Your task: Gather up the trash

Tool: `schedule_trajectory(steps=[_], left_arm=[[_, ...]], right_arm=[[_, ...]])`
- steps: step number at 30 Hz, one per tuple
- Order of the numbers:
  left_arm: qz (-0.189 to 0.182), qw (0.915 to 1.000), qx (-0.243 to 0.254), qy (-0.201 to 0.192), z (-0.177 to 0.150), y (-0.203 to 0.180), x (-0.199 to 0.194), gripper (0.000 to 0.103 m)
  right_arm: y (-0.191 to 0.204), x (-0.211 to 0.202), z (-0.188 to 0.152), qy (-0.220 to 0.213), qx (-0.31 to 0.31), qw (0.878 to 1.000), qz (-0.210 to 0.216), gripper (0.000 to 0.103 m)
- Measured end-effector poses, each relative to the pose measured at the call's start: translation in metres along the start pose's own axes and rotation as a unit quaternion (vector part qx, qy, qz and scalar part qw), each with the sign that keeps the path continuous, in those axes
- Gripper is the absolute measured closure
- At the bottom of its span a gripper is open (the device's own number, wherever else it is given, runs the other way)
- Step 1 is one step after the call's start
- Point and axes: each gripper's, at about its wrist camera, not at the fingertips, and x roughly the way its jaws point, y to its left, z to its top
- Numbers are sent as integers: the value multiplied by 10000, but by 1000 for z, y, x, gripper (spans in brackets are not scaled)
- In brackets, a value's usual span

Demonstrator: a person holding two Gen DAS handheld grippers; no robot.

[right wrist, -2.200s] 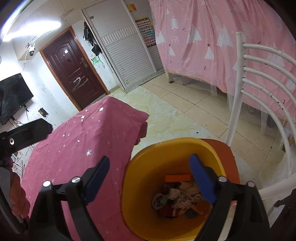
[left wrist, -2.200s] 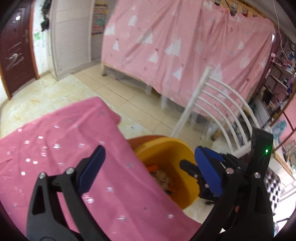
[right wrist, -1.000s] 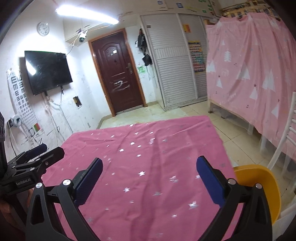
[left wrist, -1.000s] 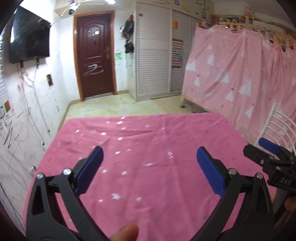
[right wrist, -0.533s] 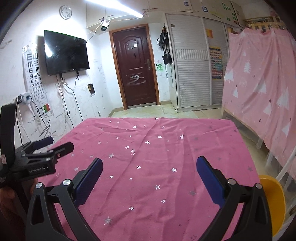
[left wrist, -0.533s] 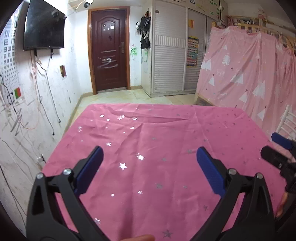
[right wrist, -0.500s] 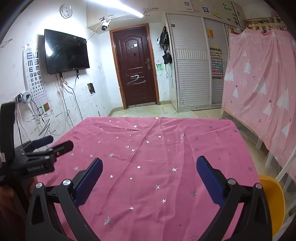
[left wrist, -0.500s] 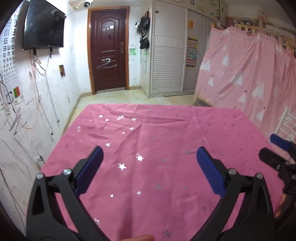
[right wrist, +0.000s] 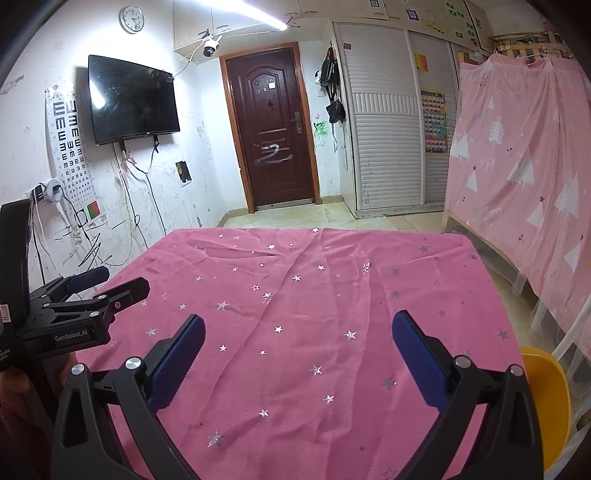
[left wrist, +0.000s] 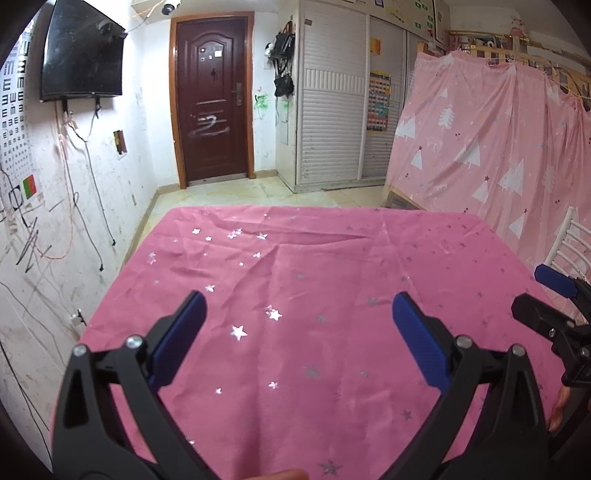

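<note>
I'm getting bright, even light from the ceiling tube (right wrist: 255, 14), which blows out white in the right wrist view. It glares off the TV screen (right wrist: 133, 98), and the cloth's (left wrist: 332, 295) silver stars glint. Both feeds are sharp in the middle, with walls bowing and black vignette in the corners.

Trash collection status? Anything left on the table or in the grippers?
Looks done: the pink tablecloth shows only its printed stars, no trash on it in either view. In hand: nothing; the left gripper and the right gripper are both open and empty. Left: nothing visible. The yellow bin sits past the table's right edge; its contents are hidden.
</note>
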Motion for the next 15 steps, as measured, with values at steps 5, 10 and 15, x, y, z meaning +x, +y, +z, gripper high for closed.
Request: schedule_trajectory(steps=[5,10,15], left_arm=[[4,10000,2,0,0,0,0,6],[11,10000,1,0,0,0,0,6],[-20,10000,-33,15,-2,1,1,6]], right_arm=[[-1,0,-1,4,2,10000,-2,9],[2,0,-1,7,13,10000,-11,9],[1,1,-1,10,27,10000,-13,9]])
